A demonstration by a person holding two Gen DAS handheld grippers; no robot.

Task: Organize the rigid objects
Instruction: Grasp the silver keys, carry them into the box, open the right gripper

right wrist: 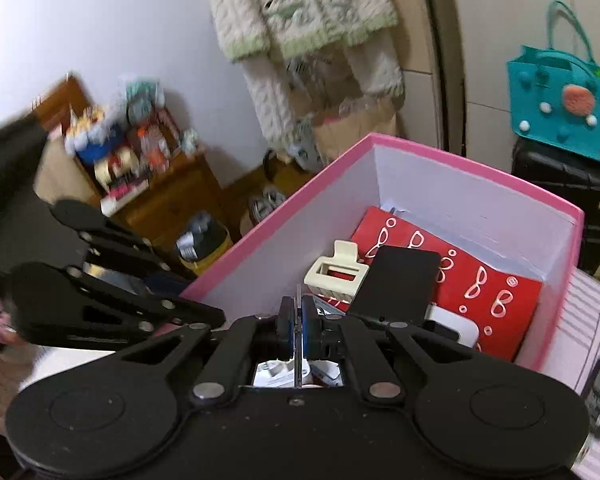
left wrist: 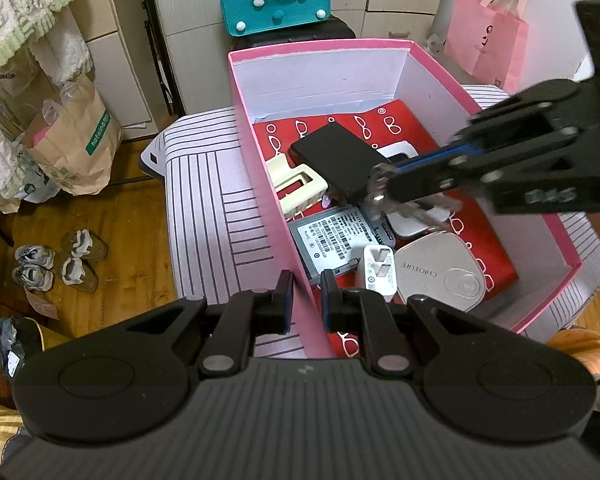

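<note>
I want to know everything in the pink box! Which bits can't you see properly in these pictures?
- Left wrist view: the shiny thing in the right gripper is motion-blurred; probably keys, not certain.
- Left wrist view: the white device lies mostly under the black case.
- Right wrist view: the right gripper's body hides the pink box's near end.

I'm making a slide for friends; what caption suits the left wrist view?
Left gripper clamps the pink box wall while the right gripper carries a small clear object over its contents.
</note>
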